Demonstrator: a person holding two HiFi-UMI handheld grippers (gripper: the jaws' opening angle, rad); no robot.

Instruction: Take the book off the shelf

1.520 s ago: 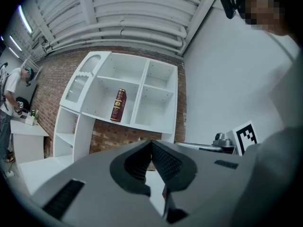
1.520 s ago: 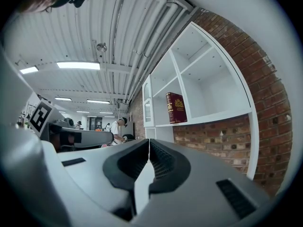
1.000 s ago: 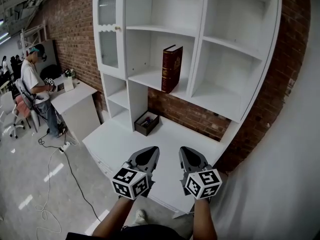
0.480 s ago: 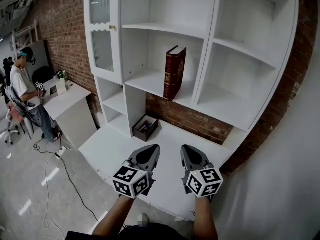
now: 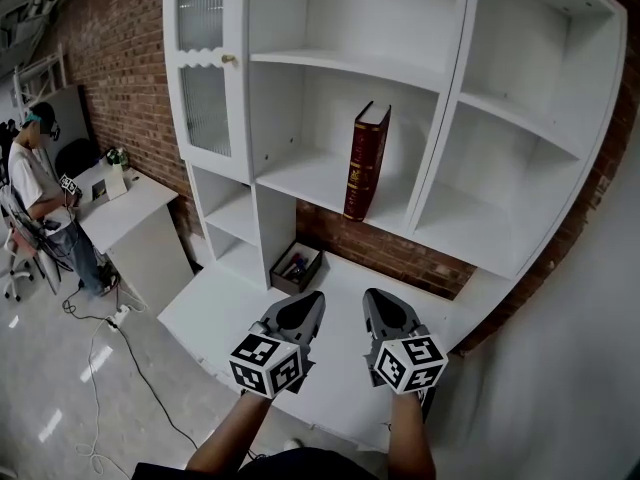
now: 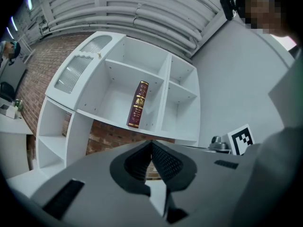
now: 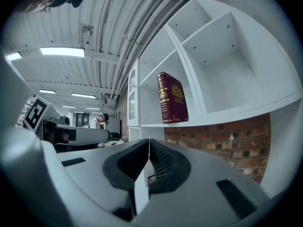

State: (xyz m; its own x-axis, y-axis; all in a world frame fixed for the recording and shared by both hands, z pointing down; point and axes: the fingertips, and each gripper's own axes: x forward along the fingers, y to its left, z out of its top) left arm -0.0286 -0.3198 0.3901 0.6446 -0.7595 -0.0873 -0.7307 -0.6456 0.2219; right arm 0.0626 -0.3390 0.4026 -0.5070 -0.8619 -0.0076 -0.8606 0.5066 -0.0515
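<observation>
- Maroon book (image 5: 367, 163) with gold print on its spine stands upright on the middle shelf (image 5: 305, 173) of a white unit, alone in its compartment, nearer the right-hand divider.
- Left gripper (image 5: 303, 306): jaws pressed together with nothing between them, held over the white counter (image 5: 215, 303), well below the book and apart from it.
- Right gripper (image 5: 380, 306): jaws likewise pressed together and empty, just beside the left one and pointing towards the unit.
- A small dark box (image 5: 296, 266) sits on the counter under the shelf, against the brick wall (image 5: 400, 248).
- A person (image 5: 30, 183) stands by a desk (image 5: 125, 203) at the far left.
</observation>
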